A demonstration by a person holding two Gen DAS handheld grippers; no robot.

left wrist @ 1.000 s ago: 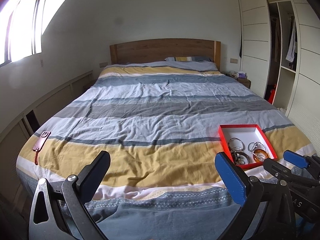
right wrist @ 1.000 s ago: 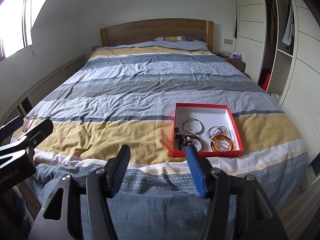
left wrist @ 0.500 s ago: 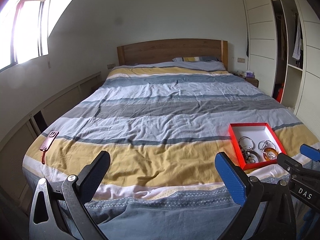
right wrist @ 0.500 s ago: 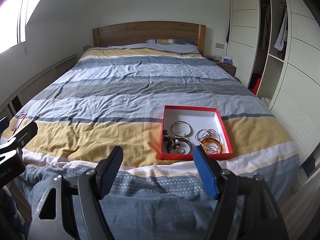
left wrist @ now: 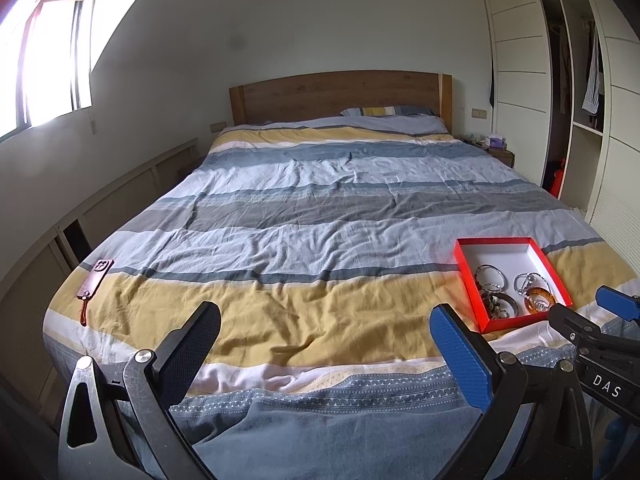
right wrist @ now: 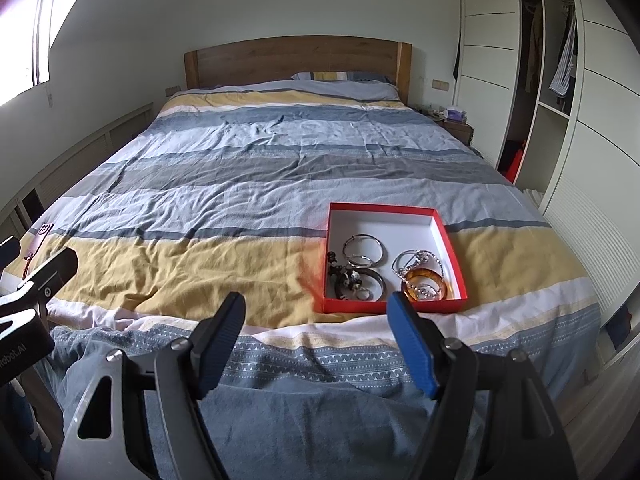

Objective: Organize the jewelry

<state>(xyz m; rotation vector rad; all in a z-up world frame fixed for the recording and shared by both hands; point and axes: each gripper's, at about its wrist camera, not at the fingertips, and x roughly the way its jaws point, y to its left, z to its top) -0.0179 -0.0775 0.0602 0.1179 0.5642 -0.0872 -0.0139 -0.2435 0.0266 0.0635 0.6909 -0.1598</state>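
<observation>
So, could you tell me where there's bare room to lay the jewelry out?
The bedspread lies bare between the phone case at its left edge and the red box. Inside the box, the back half is free; the bracelets crowd its front.

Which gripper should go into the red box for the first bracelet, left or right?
Right, probably. The right gripper points nearly straight at the red box, its open jaws framing the amber bangle. The left gripper faces bare duvet, with the box off to its right.
</observation>
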